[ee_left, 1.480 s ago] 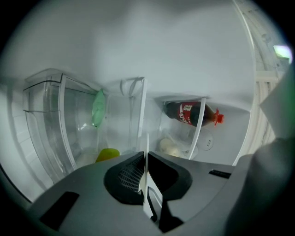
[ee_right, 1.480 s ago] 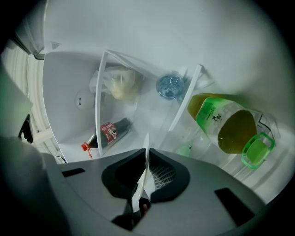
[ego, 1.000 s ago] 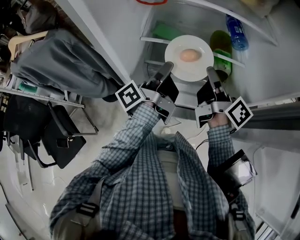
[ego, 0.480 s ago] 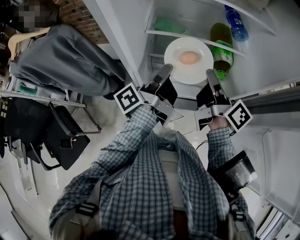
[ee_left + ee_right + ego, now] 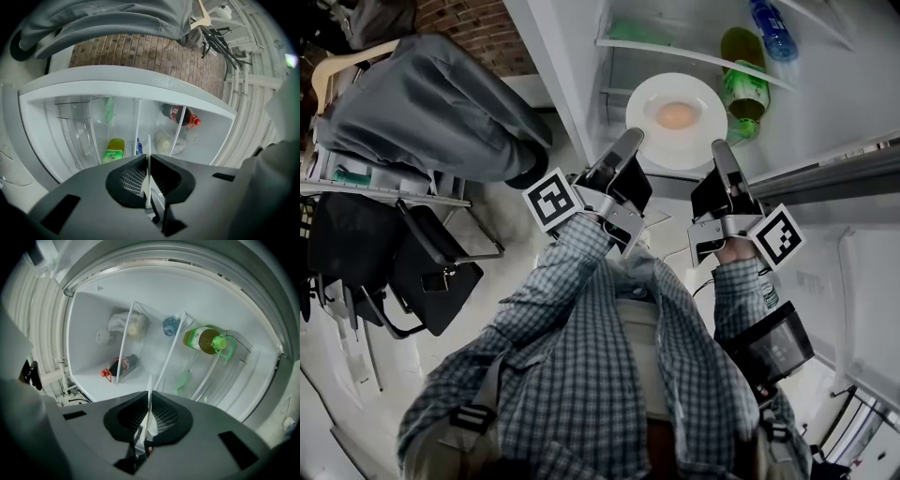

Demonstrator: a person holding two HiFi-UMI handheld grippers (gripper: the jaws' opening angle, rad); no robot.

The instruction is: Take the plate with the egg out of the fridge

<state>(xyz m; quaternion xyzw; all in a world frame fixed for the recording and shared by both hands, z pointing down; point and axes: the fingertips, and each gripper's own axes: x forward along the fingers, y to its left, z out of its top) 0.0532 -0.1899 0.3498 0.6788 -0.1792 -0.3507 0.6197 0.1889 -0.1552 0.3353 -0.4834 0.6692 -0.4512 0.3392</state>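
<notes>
While left tongs point(image 5: 633, 141), right tongs point(image 5: 719, 150) clamp plate point(image 5: 698, 142) rim | bottle point(image 5: 744, 94) adjacent

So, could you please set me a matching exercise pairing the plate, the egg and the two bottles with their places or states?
1 plate
2 egg
3 green bottle
4 blue bottle

A on the plate's middle
B rim clamped by left gripper and right gripper
C top of the head view, beyond the green bottle
D in the fridge, just right of the plate

Pairs: 1-B, 2-A, 3-D, 4-C
</notes>
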